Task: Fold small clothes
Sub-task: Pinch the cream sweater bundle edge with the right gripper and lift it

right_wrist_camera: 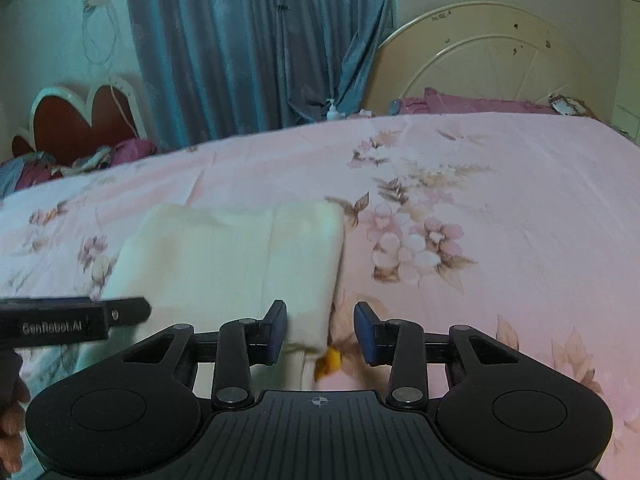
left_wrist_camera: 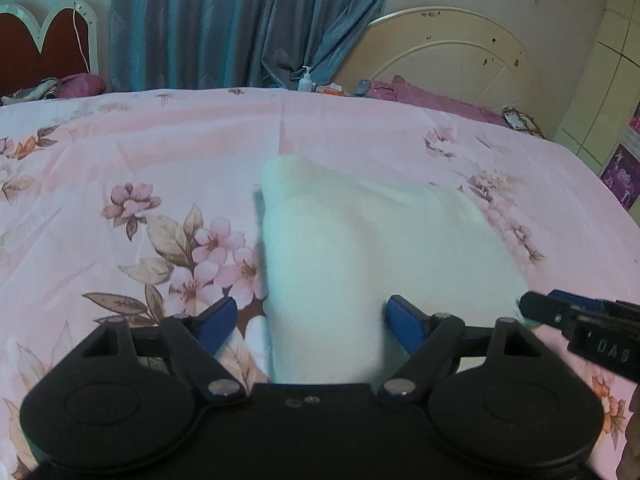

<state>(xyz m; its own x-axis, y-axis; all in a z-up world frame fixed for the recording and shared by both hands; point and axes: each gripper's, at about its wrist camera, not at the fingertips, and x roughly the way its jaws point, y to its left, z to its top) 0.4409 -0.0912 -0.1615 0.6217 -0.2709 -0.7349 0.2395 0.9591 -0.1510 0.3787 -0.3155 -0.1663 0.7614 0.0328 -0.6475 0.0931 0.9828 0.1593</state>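
The folded cloth [left_wrist_camera: 360,248] lies on the bed [left_wrist_camera: 120,140] stretching away from me, its near edge between my left tool [left_wrist_camera: 310,322], spread and gripping nothing, its right corner inside my right tool [right_wrist_camera: 321,332], also released.

folded garment [left_wrist_camera: 360,248] on bedspread [left_wrist_camera: 140,152], headboard [left_wrist_camera: 452,56] behind
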